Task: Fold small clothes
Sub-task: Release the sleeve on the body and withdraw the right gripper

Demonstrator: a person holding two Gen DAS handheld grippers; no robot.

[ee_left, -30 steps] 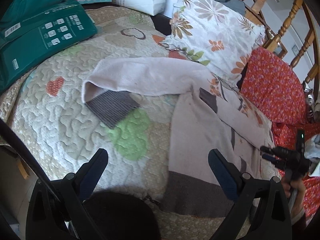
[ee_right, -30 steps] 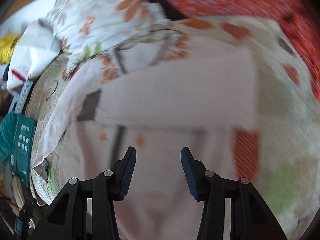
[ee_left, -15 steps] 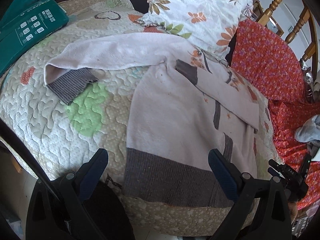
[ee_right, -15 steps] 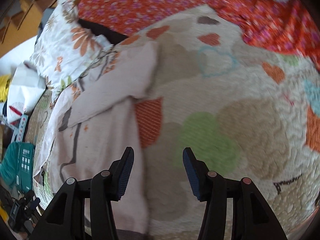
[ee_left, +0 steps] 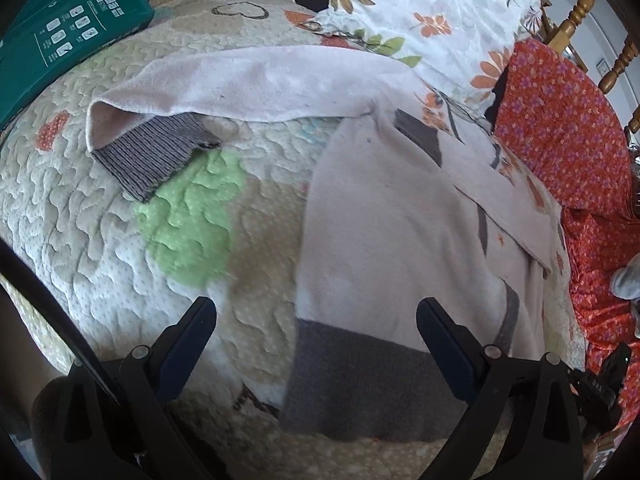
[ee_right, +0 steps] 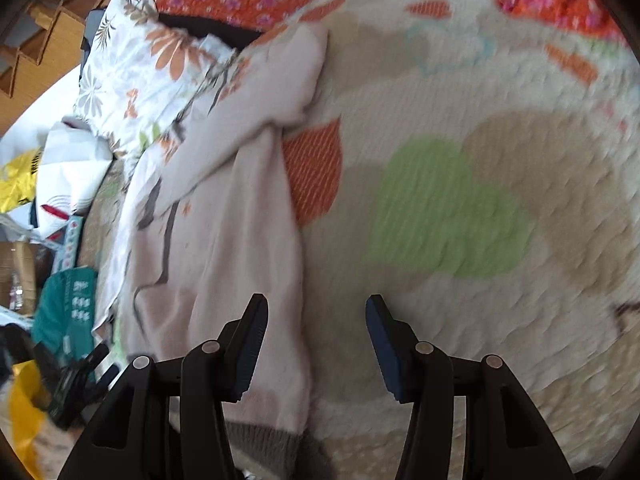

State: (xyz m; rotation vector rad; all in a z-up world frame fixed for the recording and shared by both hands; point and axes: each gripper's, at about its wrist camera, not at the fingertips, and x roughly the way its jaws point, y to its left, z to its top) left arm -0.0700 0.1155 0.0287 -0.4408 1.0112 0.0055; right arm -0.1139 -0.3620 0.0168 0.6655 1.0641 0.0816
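**A soft pink sweater waited on the bed**

The pink sweater (ee_left: 384,240) lay flat on the quilt (ee_left: 120,240), just below the flowered pillow (ee_left: 420,12). One sleeve (ee_left: 256,80) stretched out sideways from the pillow, with its grey cuff (ee_left: 148,156) bent under at the end. The other sleeve (ee_right: 256,112) was already folded across the sweater's front. The grey hem (ee_left: 360,384) sat at the edge of the quilt, far from the pillow.

The sweater looked soft, light and floppy. I thought it would sag and bunch up if you lifted it by one spot. It did not look slippery or easy to break. A good place to grab seemed to be the grey hem, one corner for each gripper, or the grey cuff on the long sleeve.

The left gripper (ee_left: 316,332) hung over the hem end, far from the pillow. Its fingers were spread wide and held nothing. The right gripper (ee_right: 316,340) was at the sweater's other side edge. Its fingers were about half apart, had just opened a little, and held nothing either. The sweater's edge lay under them, but they were not pinching it.

I counted one sweater, two sleeves, one grey cuff showing, one pillow, one quilt and two grippers. A green pack (ee_left: 68,36) lay beyond the long sleeve, up level with the pillow.
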